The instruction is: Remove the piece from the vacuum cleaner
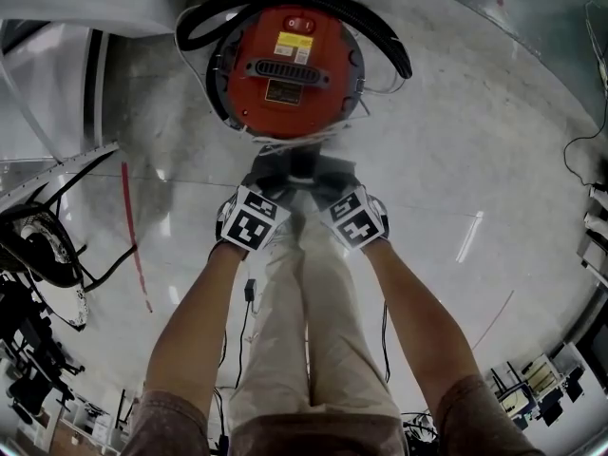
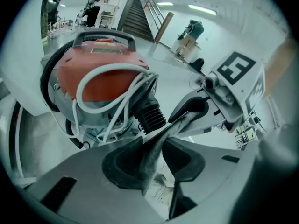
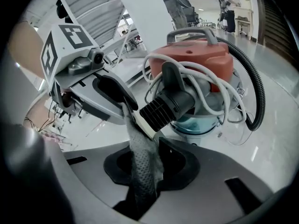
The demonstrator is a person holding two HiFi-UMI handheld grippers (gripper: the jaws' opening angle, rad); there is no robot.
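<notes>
A red canister vacuum cleaner [image 1: 285, 65] stands on the floor ahead of me, with a white cable [image 2: 105, 76] wound over its body. Its ribbed black hose cuff [image 3: 168, 106] points toward both grippers. A strip of grey dotted fabric [image 3: 140, 160] stretches between them. My left gripper [image 2: 156, 160] is shut on one end and my right gripper [image 3: 145, 169] is shut on the other. In the head view the left gripper [image 1: 275, 174] and the right gripper [image 1: 323, 174] sit side by side just in front of the vacuum, and the fabric is hidden there.
A black corrugated hose [image 1: 380, 27] loops round the vacuum's back. A red line [image 1: 133, 236] and loose black cables [image 1: 57, 255] lie on the shiny floor at the left. Equipment stands at the lower right [image 1: 532, 388]. A staircase [image 2: 138, 17] rises beyond the vacuum.
</notes>
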